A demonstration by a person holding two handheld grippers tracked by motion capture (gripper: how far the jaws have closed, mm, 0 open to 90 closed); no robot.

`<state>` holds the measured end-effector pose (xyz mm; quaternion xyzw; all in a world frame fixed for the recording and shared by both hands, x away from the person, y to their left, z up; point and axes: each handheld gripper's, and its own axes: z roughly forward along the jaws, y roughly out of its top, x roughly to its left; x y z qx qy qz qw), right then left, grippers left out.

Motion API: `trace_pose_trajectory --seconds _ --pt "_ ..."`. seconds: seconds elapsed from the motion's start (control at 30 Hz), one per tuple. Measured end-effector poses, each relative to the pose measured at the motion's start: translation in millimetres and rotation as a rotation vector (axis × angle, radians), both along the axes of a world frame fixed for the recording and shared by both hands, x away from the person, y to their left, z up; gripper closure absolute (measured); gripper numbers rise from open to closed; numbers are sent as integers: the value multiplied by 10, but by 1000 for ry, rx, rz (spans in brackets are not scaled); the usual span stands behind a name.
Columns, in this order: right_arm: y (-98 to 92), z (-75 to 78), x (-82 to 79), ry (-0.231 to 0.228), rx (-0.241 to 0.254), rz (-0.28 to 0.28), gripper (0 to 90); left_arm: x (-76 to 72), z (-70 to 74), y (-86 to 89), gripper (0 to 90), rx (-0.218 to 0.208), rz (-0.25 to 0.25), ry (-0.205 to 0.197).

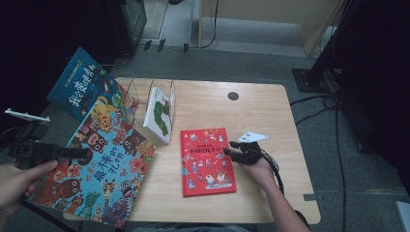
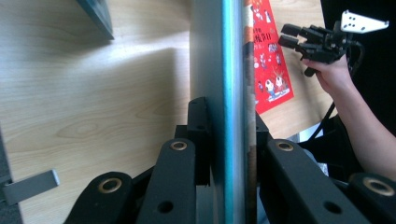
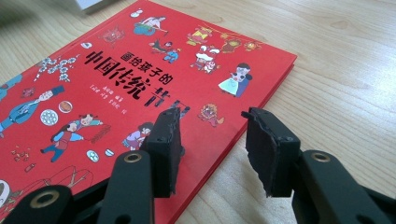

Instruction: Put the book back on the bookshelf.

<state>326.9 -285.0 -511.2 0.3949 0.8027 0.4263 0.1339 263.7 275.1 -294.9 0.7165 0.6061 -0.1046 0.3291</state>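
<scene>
Wooden tabletop (image 1: 270,111) carried a red book (image 1: 207,161) at lower centre, the right gripper (image 1: 231,148) open at its edge, while the left gripper (image 2: 227,140), half cut off lower left, clamped a big animal-covered picture book (image 1: 104,164).

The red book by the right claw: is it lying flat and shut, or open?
Flat and shut. The red book lies cover-up on the table, its whole front cover showing; the right claw stands open over its edge.
</scene>
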Motion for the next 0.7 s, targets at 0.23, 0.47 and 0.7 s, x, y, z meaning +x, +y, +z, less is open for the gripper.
trace_pose_trajectory --seconds 0.23,0.47,0.7 --pt "21 -3 3 0 -4 6 555 96 42 143 802 20 47 1" --pt "19 -4 10 1 -5 7 555 193 72 278 803 19 95 2" --pt "27 -6 12 -5 -4 14 556 297 193 377 802 38 135 -3"
